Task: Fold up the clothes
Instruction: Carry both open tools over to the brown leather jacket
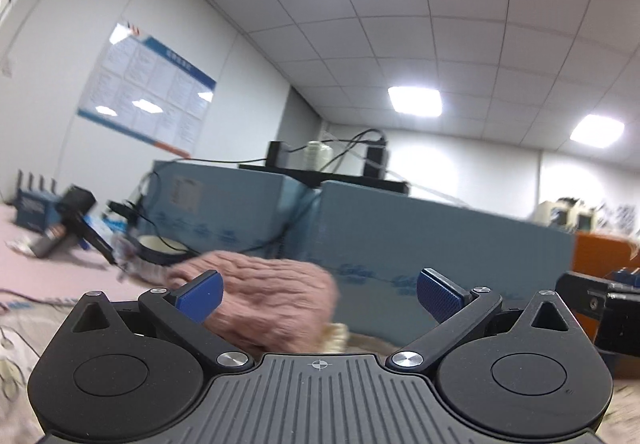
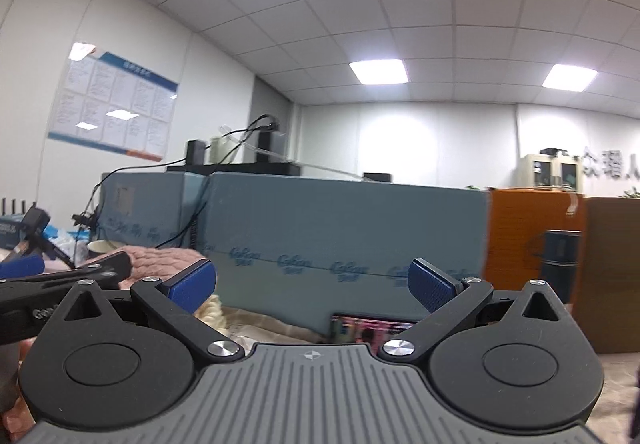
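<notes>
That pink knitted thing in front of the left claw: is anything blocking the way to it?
Nothing visible does. The left gripper is open, and the pink knitted garment lies just beyond its fingertips with only air between. The mug and the cables sit behind the garment, not in front.

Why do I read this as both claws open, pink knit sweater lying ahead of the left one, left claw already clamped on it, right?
Not quite. In the left wrist view the left claw is open, its blue pads apart with the pink knit sweater lying beyond them, not clamped. The right claw is open too, as you said.
</notes>
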